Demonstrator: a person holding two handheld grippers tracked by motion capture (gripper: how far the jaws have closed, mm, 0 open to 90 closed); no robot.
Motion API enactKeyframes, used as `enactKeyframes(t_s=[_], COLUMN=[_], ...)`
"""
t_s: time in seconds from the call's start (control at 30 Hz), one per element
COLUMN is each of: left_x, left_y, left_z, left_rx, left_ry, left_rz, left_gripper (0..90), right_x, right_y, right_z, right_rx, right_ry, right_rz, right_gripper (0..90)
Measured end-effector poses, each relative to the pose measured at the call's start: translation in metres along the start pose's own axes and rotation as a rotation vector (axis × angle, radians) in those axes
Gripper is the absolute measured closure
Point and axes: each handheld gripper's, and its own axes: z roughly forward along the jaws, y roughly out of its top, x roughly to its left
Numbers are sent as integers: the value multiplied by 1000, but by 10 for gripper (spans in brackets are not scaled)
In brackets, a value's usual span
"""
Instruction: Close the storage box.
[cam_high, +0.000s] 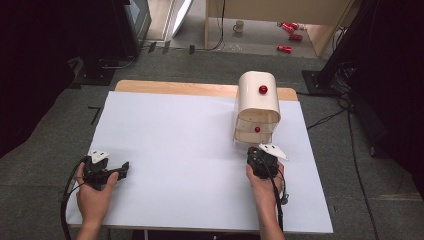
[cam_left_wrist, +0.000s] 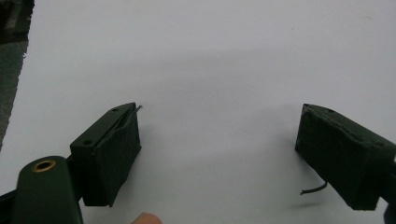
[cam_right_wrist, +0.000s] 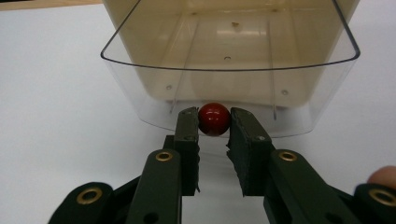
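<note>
A cream box (cam_high: 257, 100) with a rounded top stands at the back right of the white table (cam_high: 175, 140). A red knob (cam_high: 263, 89) sits on its top. Its clear plastic drawer (cam_right_wrist: 229, 60) is pulled out toward me and looks empty. My right gripper (cam_right_wrist: 214, 122) is shut on the drawer's red knob (cam_right_wrist: 214, 119), one jaw on each side. From above, the right gripper (cam_high: 258, 150) sits just in front of the box, below the drawer's knob (cam_high: 257, 129). My left gripper (cam_left_wrist: 219, 135) is open over bare table, at the front left (cam_high: 122, 169).
The table's wooden back edge (cam_high: 175, 88) shows behind the white sheet. On the floor beyond lie a mug (cam_high: 239, 26) and red cans (cam_high: 285, 48). Dark equipment (cam_high: 135, 20) stands at the back left, and cables (cam_high: 345, 105) run along the right.
</note>
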Motion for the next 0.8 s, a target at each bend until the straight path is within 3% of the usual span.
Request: enactKeyframes(t_s=[0.8], left_x=[0], left_y=[0], left_z=[0], left_rx=[0], left_ry=[0], left_rz=[0], left_gripper=[138], right_x=[-2], right_y=[18], right_z=[12], right_rx=[-15], right_ry=[-15], right_rz=[-17], right_gripper=[745])
